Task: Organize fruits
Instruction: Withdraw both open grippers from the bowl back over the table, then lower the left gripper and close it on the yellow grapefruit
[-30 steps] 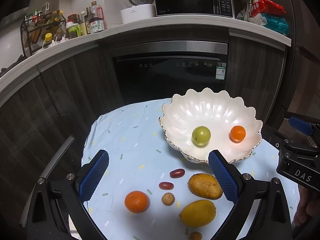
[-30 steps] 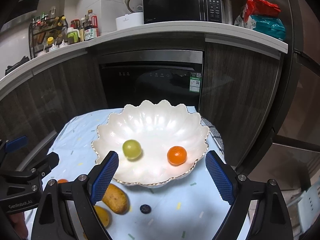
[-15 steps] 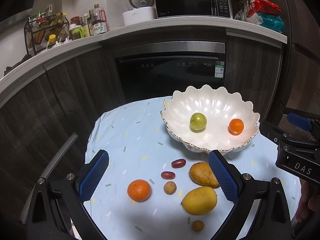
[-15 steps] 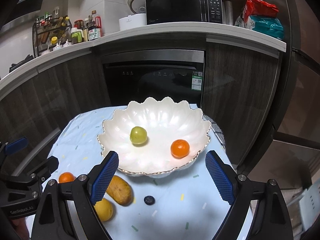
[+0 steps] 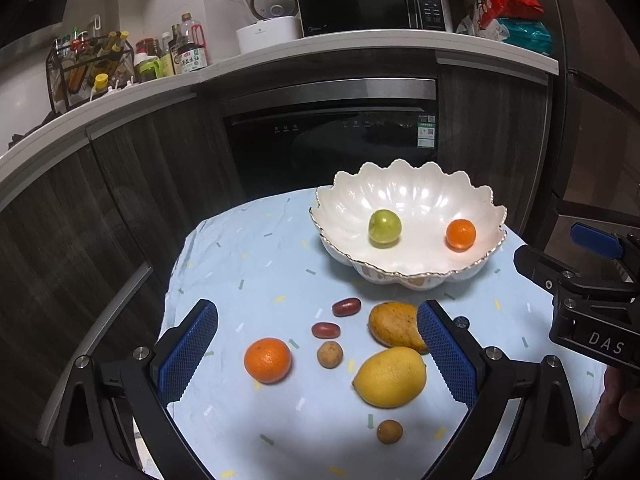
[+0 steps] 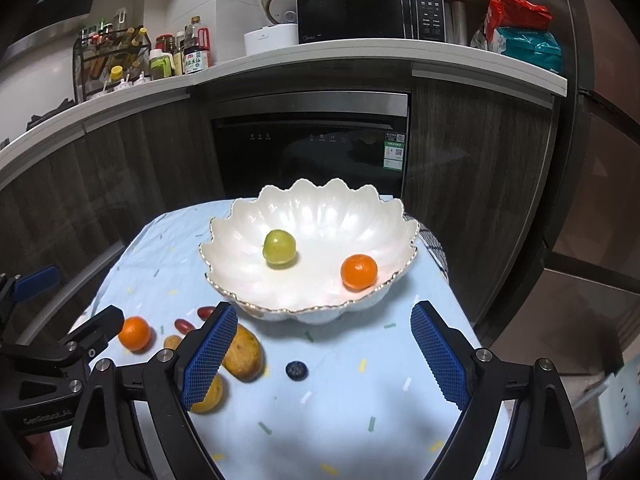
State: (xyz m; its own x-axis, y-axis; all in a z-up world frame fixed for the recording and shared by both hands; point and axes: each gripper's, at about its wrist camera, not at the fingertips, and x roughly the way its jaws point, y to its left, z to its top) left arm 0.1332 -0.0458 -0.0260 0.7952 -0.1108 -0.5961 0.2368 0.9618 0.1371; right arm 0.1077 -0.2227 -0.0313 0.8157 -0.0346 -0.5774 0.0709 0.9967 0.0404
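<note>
A white scalloped bowl (image 5: 404, 188) (image 6: 320, 208) on a light blue cloth holds a green fruit (image 5: 384, 227) (image 6: 279, 246) and a small orange (image 5: 461, 234) (image 6: 359, 271). On the cloth in front lie an orange (image 5: 267, 360) (image 6: 135, 333), a mango (image 5: 390, 326) (image 6: 244, 354), a yellow lemon (image 5: 389, 376), two red dates (image 5: 346, 306), two small brown fruits (image 5: 329, 354) and a blueberry (image 6: 296, 370). My left gripper (image 5: 318, 358) is open above the loose fruit. My right gripper (image 6: 324, 354) is open before the bowl.
The table's cloth (image 5: 256, 264) ends at dark cabinets and a dishwasher (image 5: 332, 140) behind. A countertop above carries a microwave (image 5: 372, 0), a rice cooker (image 5: 270, 16) and bottles. The right gripper's body (image 5: 592, 292) shows at the left view's right edge.
Both grippers have drawn back and up from the bowl, so more of the loose fruit shows. The green fruit has rolled slightly in the bowl. Both grippers stay open.
</note>
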